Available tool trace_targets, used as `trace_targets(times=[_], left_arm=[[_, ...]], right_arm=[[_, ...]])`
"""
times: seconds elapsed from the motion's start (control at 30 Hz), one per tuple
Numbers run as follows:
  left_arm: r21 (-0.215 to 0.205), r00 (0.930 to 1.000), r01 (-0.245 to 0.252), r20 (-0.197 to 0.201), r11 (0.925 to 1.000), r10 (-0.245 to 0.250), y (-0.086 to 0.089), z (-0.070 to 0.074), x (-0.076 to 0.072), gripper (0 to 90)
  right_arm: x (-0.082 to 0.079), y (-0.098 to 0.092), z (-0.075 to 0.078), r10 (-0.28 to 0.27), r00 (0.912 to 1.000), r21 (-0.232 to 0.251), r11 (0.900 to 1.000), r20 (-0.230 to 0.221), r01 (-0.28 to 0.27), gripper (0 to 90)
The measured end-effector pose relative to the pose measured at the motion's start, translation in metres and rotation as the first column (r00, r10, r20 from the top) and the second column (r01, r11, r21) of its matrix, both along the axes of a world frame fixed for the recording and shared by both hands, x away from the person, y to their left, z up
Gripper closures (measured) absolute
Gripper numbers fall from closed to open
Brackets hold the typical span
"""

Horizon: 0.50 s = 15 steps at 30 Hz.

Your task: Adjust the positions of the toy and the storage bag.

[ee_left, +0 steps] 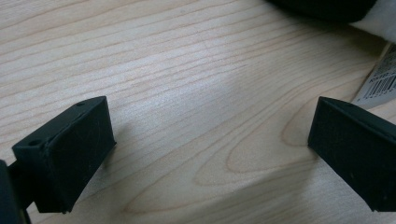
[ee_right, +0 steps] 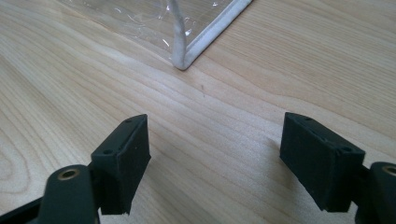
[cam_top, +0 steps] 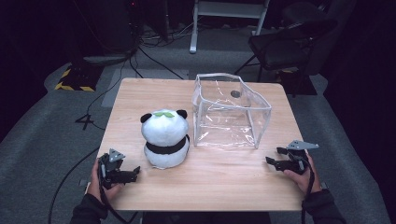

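Plush panda (cam_top: 165, 139) just beside left tool (cam_top: 135, 171); both tools wide open, empty.

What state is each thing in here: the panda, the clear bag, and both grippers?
panda plush: upright on the table, not held.
clear bag: standing open at the top, nothing inside, not held.
left gripper: open, holding nothing, beside the panda.
right gripper: open, holding nothing, near the bag's corner.

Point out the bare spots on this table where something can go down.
Widest free patch: the near strip of the table between the left gripper and right gripper. Also bare: the far left corner behind the panda. Crowded: the narrow gap between the panda and the clear bag.
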<state>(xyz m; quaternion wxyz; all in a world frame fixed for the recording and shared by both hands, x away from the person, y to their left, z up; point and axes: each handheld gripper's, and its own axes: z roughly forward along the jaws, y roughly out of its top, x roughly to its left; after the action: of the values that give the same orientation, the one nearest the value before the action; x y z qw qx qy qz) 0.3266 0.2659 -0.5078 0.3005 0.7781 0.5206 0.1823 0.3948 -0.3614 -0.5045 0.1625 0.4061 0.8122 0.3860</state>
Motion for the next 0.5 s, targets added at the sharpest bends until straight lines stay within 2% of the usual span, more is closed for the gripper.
trace_targets(times=[0.1,0.13,0.37,0.5], left_arm=[[0.001,1.0000,0.009,0.003,1.0000,-0.009,0.0005,-0.0001,-0.0003,0.0],[0.005,0.9988,0.049,0.002,0.9988,-0.049,0.0020,0.0001,-0.0020,0.0],[0.003,0.9979,0.065,0.001,0.9979,-0.065,0.0029,0.0001,-0.0042,0.3],[0.001,0.9977,0.068,0.003,0.9977,-0.068,0.0031,0.0000,-0.0048,0.3]], right_arm=[[-0.0002,0.0005,0.0000,0.003,1.0000,-0.005,1.000,0.000,-0.003,23.9],[-0.0006,0.0011,-0.0001,0.002,1.0000,-0.012,1.000,0.002,-0.002,23.9],[-0.0010,0.0016,-0.0001,0.001,1.0000,-0.018,1.000,0.006,-0.001,23.9],[-0.0020,0.0028,0.0015,0.014,0.9999,-0.054,0.998,0.000,-0.014,21.5]])
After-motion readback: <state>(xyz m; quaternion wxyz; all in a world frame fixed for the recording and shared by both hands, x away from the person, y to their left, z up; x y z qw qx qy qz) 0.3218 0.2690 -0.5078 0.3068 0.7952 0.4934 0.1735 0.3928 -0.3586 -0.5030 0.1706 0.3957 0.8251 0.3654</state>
